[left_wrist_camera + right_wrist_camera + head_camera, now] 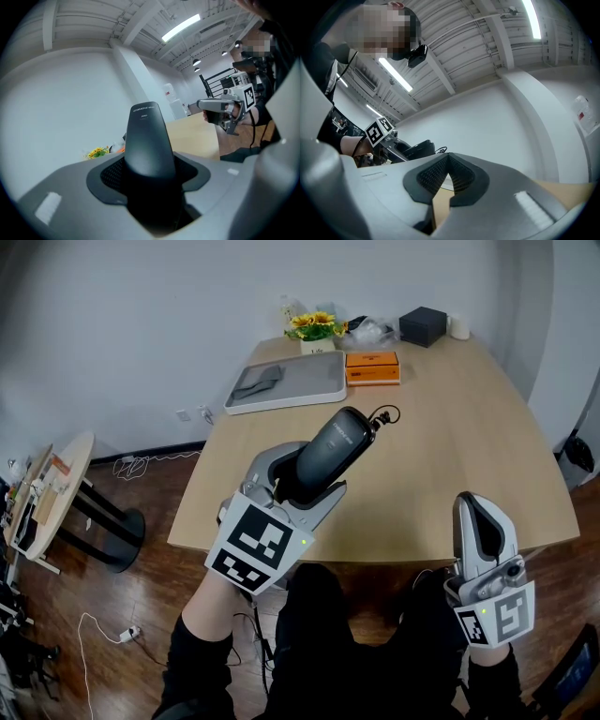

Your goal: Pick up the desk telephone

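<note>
The black telephone handset [337,446] is off the wooden table [450,427], tilted up and away from me, with its short cord [384,415] curling at the far end. My left gripper [305,480] is shut on the handset's lower part. In the left gripper view the handset [147,140] rises between the grey pads of the left gripper [150,185]. My right gripper [480,512] hangs at the table's near edge on the right, shut and holding nothing. In its own view the right gripper [448,174] has its ribbed pads closed together.
At the table's far side lie a grey tray [309,381] holding a folded cloth [258,381], an orange box [372,367], a small pot of flowers [316,326], a black box [422,326] and a white cup [458,326]. A round side table [47,493] stands at left.
</note>
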A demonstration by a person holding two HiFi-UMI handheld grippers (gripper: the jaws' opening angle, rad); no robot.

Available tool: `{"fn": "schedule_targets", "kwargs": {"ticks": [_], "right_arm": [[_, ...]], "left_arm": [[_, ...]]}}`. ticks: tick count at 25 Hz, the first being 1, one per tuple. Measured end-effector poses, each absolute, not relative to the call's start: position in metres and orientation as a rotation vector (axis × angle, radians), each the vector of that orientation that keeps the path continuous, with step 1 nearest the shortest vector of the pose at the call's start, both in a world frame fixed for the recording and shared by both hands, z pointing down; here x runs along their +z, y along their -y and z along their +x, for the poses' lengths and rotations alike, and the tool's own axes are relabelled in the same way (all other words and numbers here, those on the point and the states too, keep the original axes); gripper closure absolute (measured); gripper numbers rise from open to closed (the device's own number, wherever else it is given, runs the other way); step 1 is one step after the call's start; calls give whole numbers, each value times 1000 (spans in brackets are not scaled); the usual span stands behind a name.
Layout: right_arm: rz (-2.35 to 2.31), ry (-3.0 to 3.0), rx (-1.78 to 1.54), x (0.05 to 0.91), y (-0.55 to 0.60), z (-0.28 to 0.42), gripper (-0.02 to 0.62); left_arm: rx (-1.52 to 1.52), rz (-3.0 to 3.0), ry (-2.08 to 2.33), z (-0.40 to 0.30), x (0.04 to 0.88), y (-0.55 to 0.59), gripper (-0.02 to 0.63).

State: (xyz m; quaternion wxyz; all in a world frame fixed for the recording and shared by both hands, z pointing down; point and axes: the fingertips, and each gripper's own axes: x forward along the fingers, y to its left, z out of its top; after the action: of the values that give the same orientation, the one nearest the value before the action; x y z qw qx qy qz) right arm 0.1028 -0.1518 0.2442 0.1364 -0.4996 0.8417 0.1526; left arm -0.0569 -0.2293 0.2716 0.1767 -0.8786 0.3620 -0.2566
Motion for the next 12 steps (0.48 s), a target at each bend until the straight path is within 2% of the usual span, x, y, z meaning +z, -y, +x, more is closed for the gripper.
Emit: {"fn": "schedule_targets", "kwargs": {"ticks": [12], "right_arm": [[-1445, -2456, 485, 244, 150, 96, 595]], "left_arm": [[-734, -2460, -1041, -64, 265, 229, 341]]}}
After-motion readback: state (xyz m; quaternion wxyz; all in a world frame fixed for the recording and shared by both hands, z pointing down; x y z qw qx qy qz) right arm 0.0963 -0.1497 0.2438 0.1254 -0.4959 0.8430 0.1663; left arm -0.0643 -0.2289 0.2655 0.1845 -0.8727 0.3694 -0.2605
